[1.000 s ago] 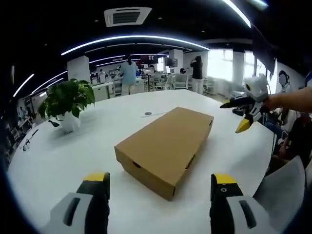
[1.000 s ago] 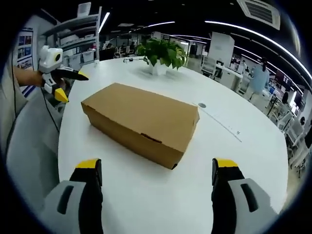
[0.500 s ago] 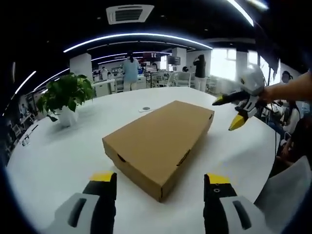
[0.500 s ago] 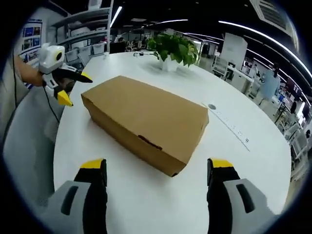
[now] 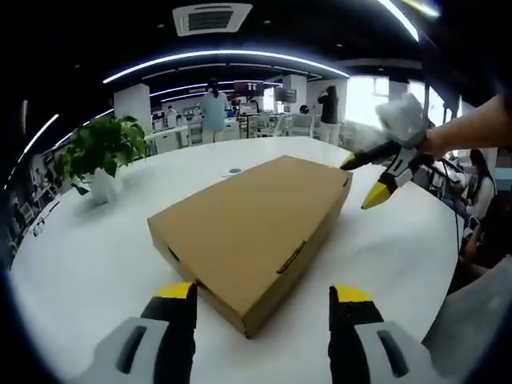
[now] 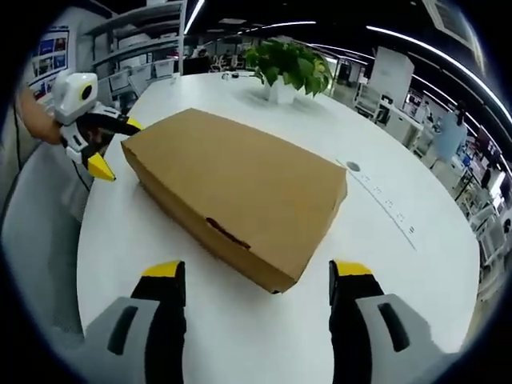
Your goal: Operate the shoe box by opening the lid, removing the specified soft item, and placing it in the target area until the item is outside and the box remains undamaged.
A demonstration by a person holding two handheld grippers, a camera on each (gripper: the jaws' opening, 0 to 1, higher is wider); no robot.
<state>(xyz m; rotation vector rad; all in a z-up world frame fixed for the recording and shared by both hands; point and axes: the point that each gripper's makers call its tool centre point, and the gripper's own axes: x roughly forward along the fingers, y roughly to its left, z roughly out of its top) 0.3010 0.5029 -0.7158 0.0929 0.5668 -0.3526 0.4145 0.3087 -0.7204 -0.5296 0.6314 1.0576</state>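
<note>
1. A closed brown cardboard shoe box (image 5: 252, 228) lies flat on a round white table (image 5: 88, 264), its lid down and its top bare.
2. In the left gripper view, the left gripper (image 5: 262, 298) hovers low over the table with its two yellow-tipped jaws spread apart, empty, and one short end of the box sits just ahead between them.
3. In the right gripper view, the right gripper (image 6: 256, 276) faces the other short end of the box (image 6: 236, 196); its jaws are also spread wide and hold nothing.
4. Each gripper appears in the other's view, at the far end of the box with its jaws parted: the right one (image 5: 370, 178) held by a bare forearm, the left one (image 6: 108, 146) beside a box corner.
5. A potted plant (image 5: 98, 156) in a white pot stands on the table, well apart from the box.
6. Behind the table stretches an open office where people (image 5: 214, 110) stand among desks.
</note>
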